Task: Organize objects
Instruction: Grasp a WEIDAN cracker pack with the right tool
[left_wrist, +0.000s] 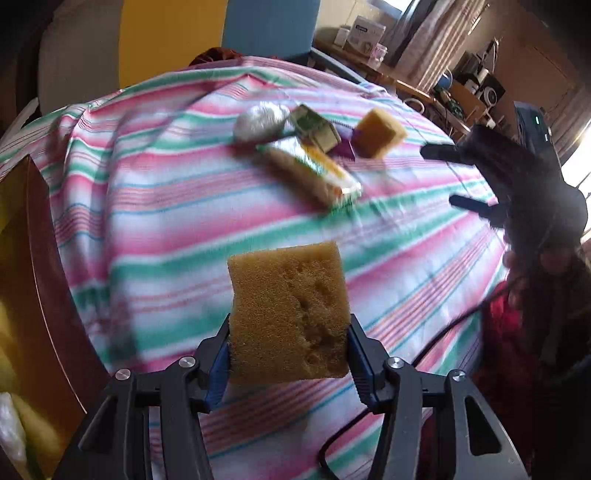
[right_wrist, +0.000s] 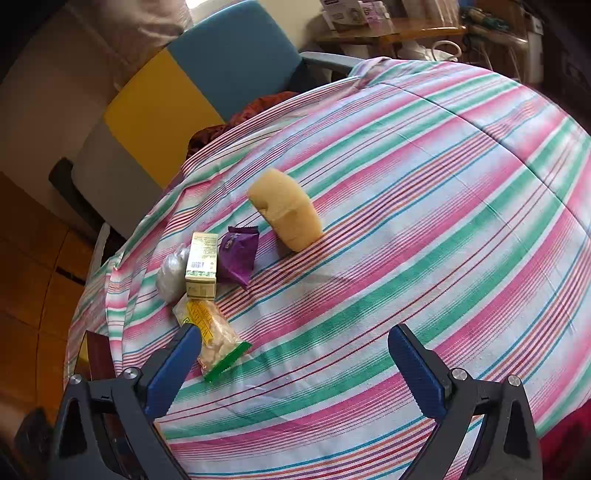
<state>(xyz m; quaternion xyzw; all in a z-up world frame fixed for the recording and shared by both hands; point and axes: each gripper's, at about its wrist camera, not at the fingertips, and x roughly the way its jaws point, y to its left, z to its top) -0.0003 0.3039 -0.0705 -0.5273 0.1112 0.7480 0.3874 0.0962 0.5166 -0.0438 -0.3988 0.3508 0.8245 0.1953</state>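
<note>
**Ana:** Left wrist view first: the left tool (left_wrist: 289, 354) is clamped on a brown sponge (left_wrist: 288, 314), its blue pads pressed into the sponge's lower sides, and the sponge is carried clear above the striped cloth (left_wrist: 147, 206) that covers the worktop.

**Ben:** And the right tool (right_wrist: 295, 365)?

**Ana:** Its jaws stand apart with nothing between them, hanging over the cloth just beside a snack packet (right_wrist: 218, 339).

**Ben:** How should the carry go?

**Ana:** I'd keep the grip low and steady; a soft sponge can squirm out if squeezed unevenly. My guess is it belongs in the brown box (left_wrist: 33, 266) at the left edge, so bring it over the rim before letting go.

**Ben:** What's in that box?

**Ana:** Something yellow and a bit of clear plastic show at the corner; I can't tell more.

**Ben:** What's left outside?

**Ana:** A clustered pile: a clear plastic bundle (right_wrist: 171, 271), a small green-and-white carton (right_wrist: 201, 266), a purple sachet (right_wrist: 237, 254), the snack packet, and a second sponge (right_wrist: 286, 216) standing on edge just beyond them.
</note>
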